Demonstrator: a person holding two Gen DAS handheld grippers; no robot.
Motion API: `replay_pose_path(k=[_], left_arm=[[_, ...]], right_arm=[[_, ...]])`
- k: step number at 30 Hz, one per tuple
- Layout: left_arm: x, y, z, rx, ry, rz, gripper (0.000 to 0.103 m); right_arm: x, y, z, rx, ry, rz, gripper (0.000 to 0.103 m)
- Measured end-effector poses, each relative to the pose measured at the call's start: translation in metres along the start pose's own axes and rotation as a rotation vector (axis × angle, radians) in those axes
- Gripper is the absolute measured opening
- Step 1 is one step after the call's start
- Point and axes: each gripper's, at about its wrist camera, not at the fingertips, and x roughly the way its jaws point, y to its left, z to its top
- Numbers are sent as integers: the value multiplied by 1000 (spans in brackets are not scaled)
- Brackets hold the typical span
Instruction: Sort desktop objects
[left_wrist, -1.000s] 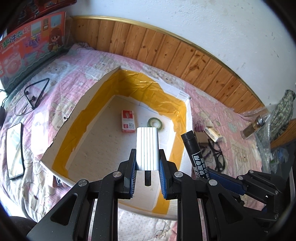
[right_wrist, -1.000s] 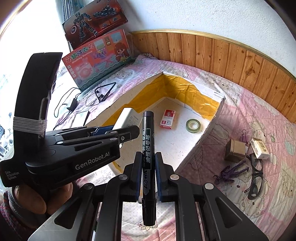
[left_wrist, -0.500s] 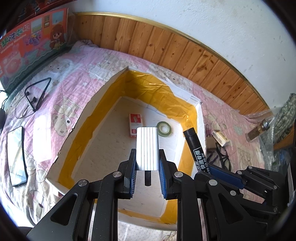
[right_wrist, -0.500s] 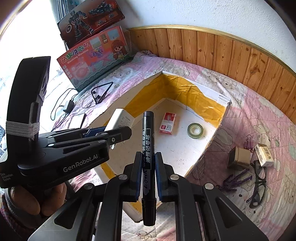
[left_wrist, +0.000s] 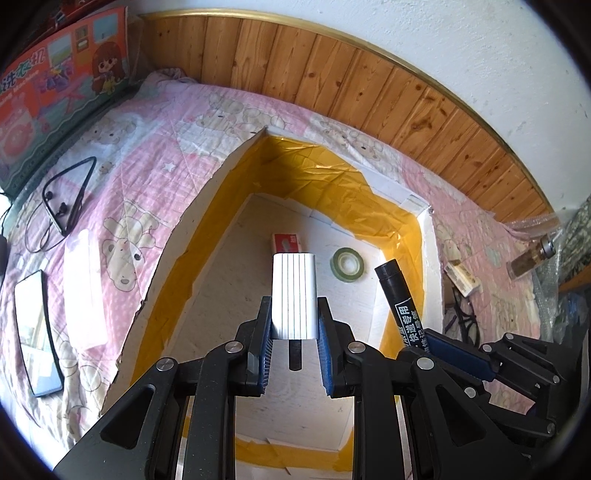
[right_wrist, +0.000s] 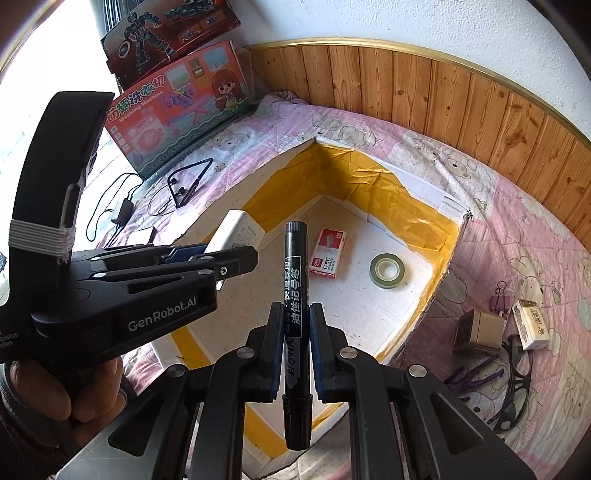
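My left gripper (left_wrist: 294, 314) is shut on a white ribbed power bank (left_wrist: 294, 291) and holds it above the open white foam box (left_wrist: 430, 258) lined with yellow tape. My right gripper (right_wrist: 294, 317) is shut on a black marker pen (right_wrist: 295, 280), also over the box; the marker shows in the left wrist view (left_wrist: 397, 291) just right of the power bank. The left gripper and the power bank (right_wrist: 236, 232) appear at the left of the right wrist view. On the box floor lie a red staple box (right_wrist: 327, 253) and a roll of tape (right_wrist: 387, 270).
On the pink bedspread right of the box lie a small brown box (right_wrist: 478, 332), a small white carton (right_wrist: 532, 325), purple clips (right_wrist: 476, 376) and black glasses (right_wrist: 515, 387). To the left are a phone (left_wrist: 37, 328), neckband earphones (left_wrist: 68, 199) and toy boxes (right_wrist: 177, 107). A bottle (left_wrist: 532, 254) lies far right.
Both grippers have moved forward over the box with their loads still held; the box interior has come closer and more centred in both views.
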Motion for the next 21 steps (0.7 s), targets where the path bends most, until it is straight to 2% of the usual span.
replay_pose_path(k=[12, 21], left_arm=[[45, 17, 26, -30, 105, 6, 22], [73, 29, 30, -45, 177, -3, 22]], right_arm=[[32, -14, 20, 37, 51, -20, 15], [63, -23, 32, 61, 111, -50, 15]])
